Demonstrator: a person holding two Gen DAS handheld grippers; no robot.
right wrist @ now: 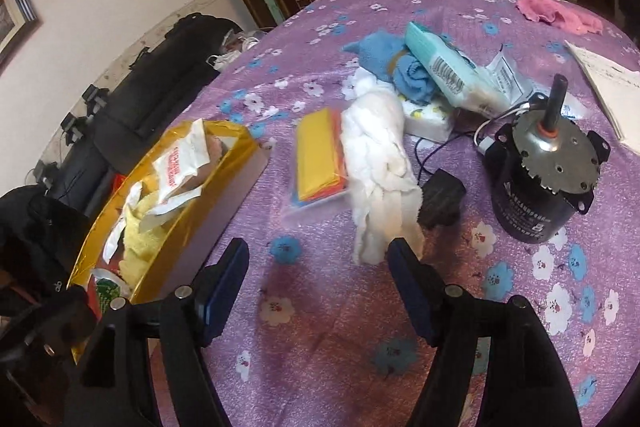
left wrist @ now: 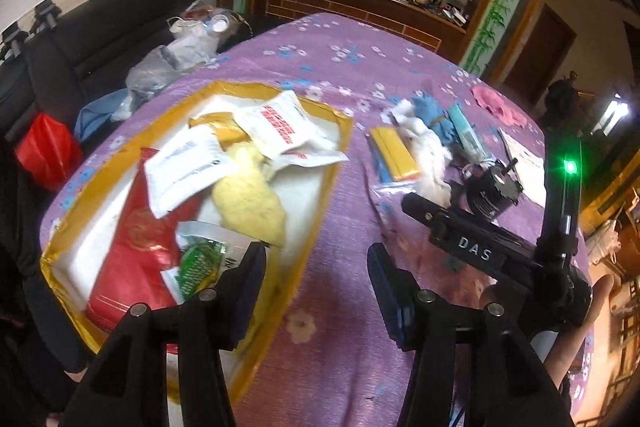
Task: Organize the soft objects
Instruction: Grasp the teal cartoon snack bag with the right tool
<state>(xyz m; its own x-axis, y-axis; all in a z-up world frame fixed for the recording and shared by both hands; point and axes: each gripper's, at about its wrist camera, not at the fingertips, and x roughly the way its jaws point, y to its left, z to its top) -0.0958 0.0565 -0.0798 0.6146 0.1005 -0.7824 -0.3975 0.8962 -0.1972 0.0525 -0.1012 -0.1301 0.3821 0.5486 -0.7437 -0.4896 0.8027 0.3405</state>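
Right wrist view, left to right: black sofa [right wrist: 160,95] by the wall, gold box [right wrist: 224,163] stuffed with packets, white cloth [right wrist: 380,163] loose on purple flowered tablecloth [right wrist: 328,327], motor [right wrist: 544,179] beyond. Both grippers [right wrist: 318,267] [left wrist: 316,267] gaped wide, gripping nothing.

Both the left tool [left wrist: 316,259] and the right tool [right wrist: 318,255] tilt downward, jaws apart and empty.
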